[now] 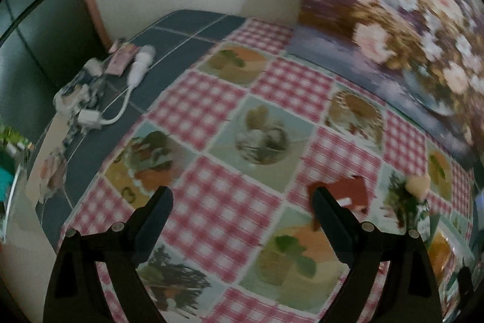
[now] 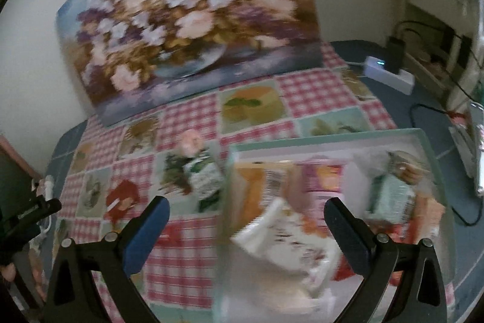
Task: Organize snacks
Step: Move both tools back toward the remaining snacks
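A: How are the two hands set?

B: Both point steeply down at the counter (image 1: 193,56). The left gripper (image 1: 242,202) stands wide, with only the checked tablecloth (image 1: 224,202) between its fingers. The right gripper (image 2: 246,211) is just as wide, hanging over a shallow, pale green-rimmed box (image 2: 329,138) and grasping nothing.

A: And the snacks?

B: Several packets lie jumbled in that box: a white printed bag (image 2: 290,235) under the right gripper, its long axis slanting from lower right to upper left, and a pale green packet (image 2: 390,199) towards the right wall (everything is blurred, so no labels can be read). One green-and-white snack packet (image 2: 205,177) lies outside on the cloth, just beside the box's left wall, long axis running up and slightly left, a pinkish end pointing at the flower painting (image 2: 187,20). A small red wrapper (image 2: 122,199) lies further left.

A: Does the left view show them?

B: The red wrapper (image 1: 348,192) shows just past the right finger, the green packet (image 1: 417,202) further right.
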A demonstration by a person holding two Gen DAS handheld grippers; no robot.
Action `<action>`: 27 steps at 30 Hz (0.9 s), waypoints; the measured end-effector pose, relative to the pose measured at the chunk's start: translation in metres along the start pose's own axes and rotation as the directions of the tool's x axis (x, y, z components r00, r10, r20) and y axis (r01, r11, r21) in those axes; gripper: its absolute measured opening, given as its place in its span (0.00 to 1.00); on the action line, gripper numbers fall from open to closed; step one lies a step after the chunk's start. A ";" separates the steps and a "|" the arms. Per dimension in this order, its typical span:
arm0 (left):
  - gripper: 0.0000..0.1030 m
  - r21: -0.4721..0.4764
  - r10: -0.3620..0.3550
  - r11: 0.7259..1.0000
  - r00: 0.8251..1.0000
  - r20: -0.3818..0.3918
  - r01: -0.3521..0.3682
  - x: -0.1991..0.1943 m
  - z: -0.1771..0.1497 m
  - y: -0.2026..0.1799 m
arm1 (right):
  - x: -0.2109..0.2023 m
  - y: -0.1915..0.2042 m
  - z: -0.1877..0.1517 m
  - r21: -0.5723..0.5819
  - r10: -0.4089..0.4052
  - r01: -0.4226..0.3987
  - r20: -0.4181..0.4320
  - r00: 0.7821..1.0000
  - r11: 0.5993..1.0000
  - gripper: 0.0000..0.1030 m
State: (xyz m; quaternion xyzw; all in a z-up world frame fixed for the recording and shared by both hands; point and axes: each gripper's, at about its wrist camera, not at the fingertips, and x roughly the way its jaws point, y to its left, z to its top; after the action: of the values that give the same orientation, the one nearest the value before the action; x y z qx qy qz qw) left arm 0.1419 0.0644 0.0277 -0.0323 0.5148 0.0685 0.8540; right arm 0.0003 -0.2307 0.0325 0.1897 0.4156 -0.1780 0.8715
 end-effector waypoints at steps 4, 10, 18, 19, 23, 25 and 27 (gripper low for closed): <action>0.91 -0.057 0.006 0.998 1.000 -0.012 -0.007 0.008 0.004 0.026 | 0.011 0.033 -0.004 -0.046 0.036 -0.037 -0.032 0.999 0.998 1.00; 0.91 -0.161 0.025 0.987 0.999 -0.020 -0.028 0.014 0.008 0.062 | 0.025 0.069 -0.013 -0.090 0.072 -0.077 -0.059 0.996 0.993 1.00; 0.91 -0.200 0.018 0.979 0.998 -0.057 -0.029 0.029 0.008 0.079 | 0.047 0.092 -0.022 -0.134 0.081 -0.094 -0.094 0.992 0.987 1.00; 0.91 -0.195 0.017 0.980 0.998 -0.064 -0.029 0.032 0.007 0.077 | 0.050 0.093 -0.023 -0.135 0.080 -0.094 -0.103 0.991 0.986 1.00; 0.91 -0.146 -0.001 0.989 0.994 -0.114 -0.015 0.050 0.002 0.061 | 0.067 0.096 -0.030 -0.138 0.067 -0.088 -0.155 0.986 0.987 1.00; 0.91 -0.125 -0.011 0.992 0.990 -0.142 -0.007 0.059 -0.001 0.052 | 0.074 0.096 -0.033 -0.137 0.068 -0.093 -0.177 0.982 0.986 1.00; 0.91 -0.107 -0.015 0.994 0.987 -0.158 -0.002 0.063 -0.003 0.045 | 0.078 0.098 -0.035 -0.141 0.068 -0.095 -0.188 0.980 0.986 1.00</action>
State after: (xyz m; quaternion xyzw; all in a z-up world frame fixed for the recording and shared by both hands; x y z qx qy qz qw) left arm 0.1613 0.1134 -0.0291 -0.0850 0.5765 0.0903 0.8076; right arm 0.0691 -0.1413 -0.0324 0.1564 0.4976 -0.0925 0.8481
